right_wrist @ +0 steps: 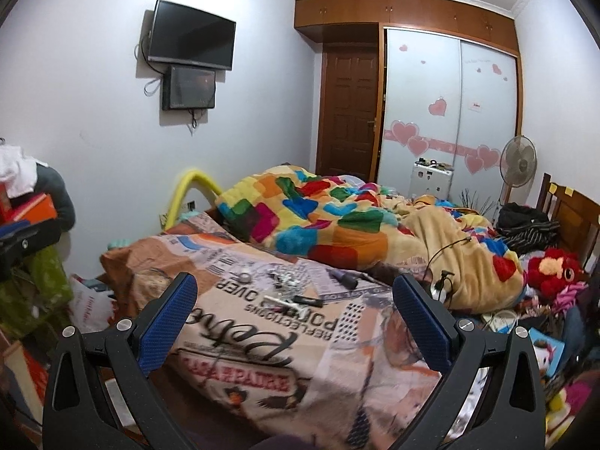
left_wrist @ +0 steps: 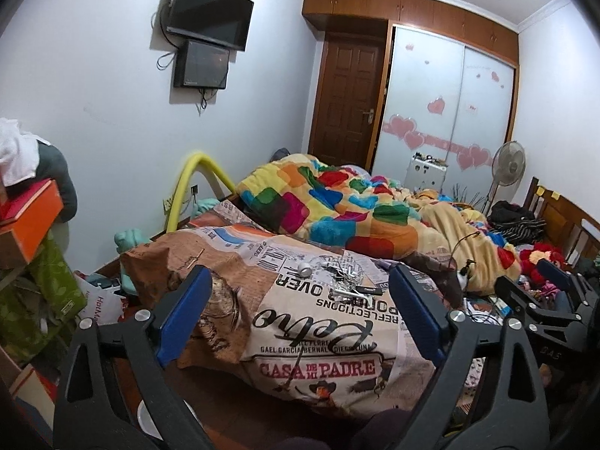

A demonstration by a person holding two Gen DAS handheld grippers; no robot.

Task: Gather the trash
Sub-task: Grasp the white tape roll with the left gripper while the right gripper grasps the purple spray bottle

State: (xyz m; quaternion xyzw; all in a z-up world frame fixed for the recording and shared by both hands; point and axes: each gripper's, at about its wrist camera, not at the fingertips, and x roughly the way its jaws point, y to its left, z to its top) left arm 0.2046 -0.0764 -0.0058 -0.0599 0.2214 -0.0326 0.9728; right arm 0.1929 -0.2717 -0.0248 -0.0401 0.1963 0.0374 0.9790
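Note:
A small heap of trash (left_wrist: 347,275) lies on the printed bedcover (left_wrist: 311,337): crumpled silvery wrappers, a white round piece (left_wrist: 304,269) and a dark stick-like item (left_wrist: 369,290). It also shows in the right wrist view (right_wrist: 287,285), with a black marker-like item (right_wrist: 307,301) and a purple tube (right_wrist: 343,277). My left gripper (left_wrist: 300,281) is open and empty, held in front of the heap. My right gripper (right_wrist: 296,287) is open and empty, also short of the heap. The right gripper shows at the right edge of the left wrist view (left_wrist: 540,300).
A colourful patchwork blanket (left_wrist: 337,202) is bunched across the bed behind the trash. Boxes and clothes (left_wrist: 26,217) pile at the left. A red plush toy (right_wrist: 555,270), a fan (right_wrist: 519,163) and clutter stand at the right. A wardrobe (right_wrist: 450,105) and door are at the back.

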